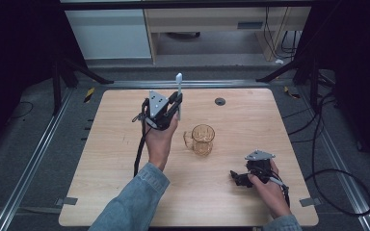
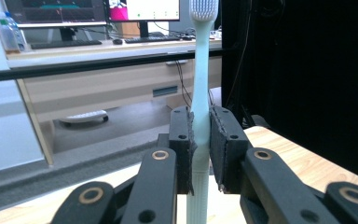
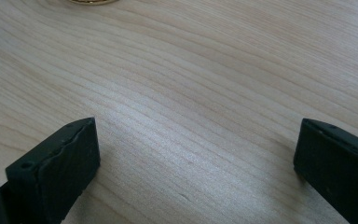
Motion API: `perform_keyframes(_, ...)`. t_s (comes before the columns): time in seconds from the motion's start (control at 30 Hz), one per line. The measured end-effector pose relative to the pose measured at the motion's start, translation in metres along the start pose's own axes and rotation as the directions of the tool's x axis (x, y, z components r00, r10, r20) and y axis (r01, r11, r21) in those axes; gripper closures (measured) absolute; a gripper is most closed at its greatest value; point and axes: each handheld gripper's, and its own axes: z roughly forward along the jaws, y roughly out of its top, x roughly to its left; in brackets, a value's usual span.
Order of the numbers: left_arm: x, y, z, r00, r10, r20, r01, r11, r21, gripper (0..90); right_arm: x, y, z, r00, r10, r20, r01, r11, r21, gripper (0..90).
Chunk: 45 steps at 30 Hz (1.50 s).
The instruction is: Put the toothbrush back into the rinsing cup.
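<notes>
Toothbrush's lower end is cut off in your left gripper view. Your left gripper [image 2: 200,149] pinches the pale plastic toothbrush [image 2: 200,93] upright, left of the amber glass mug [image 1: 202,139]. Your right gripper [image 3: 196,154] rests spread on the wooden table [image 1: 125,159].

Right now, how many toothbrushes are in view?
1. The toothbrush stands upright, bristles up, clamped between the jaws of the left gripper, held above the table left of the glass mug.

Left gripper [image 1: 175,107] raised, fingers [image 2: 183,140] clamped; right gripper [image 1: 238,177] low, fingers spread.
</notes>
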Motion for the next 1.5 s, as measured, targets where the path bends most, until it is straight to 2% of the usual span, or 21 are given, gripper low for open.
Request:
perform_keyframes(0.1,0.000,-0.001,0.002,0.9998,-0.021,0.004,0.021,0.9997,-0.012,78.9,0.000,0.000,0.000,1.0000,-0.001,-0.002,0.001,1.000,0.000,0.6)
perform_keyframes(0.3,-0.003,-0.002,0.003,0.9995,-0.026,0.018,0.027,0.9988,-0.042,78.9,0.000,0.000,0.000,1.0000,-0.002,-0.004,0.002,1.000,0.000,0.6)
perform_keyframes(0.43,-0.004,-0.004,0.003,0.9986,-0.047,0.023,0.049,0.9964,-0.070,78.9,0.000,0.000,0.000,1.0000,-0.003,-0.006,0.003,1.000,0.002,0.5)
perform_keyframes(0.57,-0.006,-0.007,0.004,0.9989,-0.039,0.028,0.041,0.9960,-0.080,78.9,0.000,0.000,0.000,0.9999,-0.007,-0.010,0.007,1.000,0.002,0.5)
perform_keyframes(0.73,-0.007,-0.010,0.001,0.9978,-0.054,0.040,0.058,0.9924,-0.109,78.9,0.000,0.000,0.000,0.9999,-0.010,-0.013,0.010,1.000,0.002,0.5)
perform_keyframes(1.0,-0.006,-0.023,-0.001,0.9964,-0.069,0.049,0.075,0.9880,-0.135,78.9,0.001,0.000,0.000,0.9998,-0.010,-0.014,0.010,1.000,0.001,0.6)
perform_keyframes(1.23,-0.005,-0.038,0.001,0.9952,-0.081,0.054,0.088,0.9870,-0.135,78.9,0.001,0.000,0.000,0.9998,-0.013,-0.016,0.013,1.000,0.000,0.6)
perform_keyframes(1.33,-0.005,-0.042,-0.002,0.9947,-0.090,0.049,0.097,0.9833,-0.154,78.9,0.001,0.000,0.000,0.9998,-0.014,-0.016,0.014,1.000,0.000,0.6)
perform_keyframes(1.5,-0.005,-0.048,-0.002,0.9947,-0.089,0.051,0.096,0.9839,-0.151,78.9,0.001,0.000,0.000,0.9998,-0.012,-0.017,0.012,1.000,0.000,0.6)
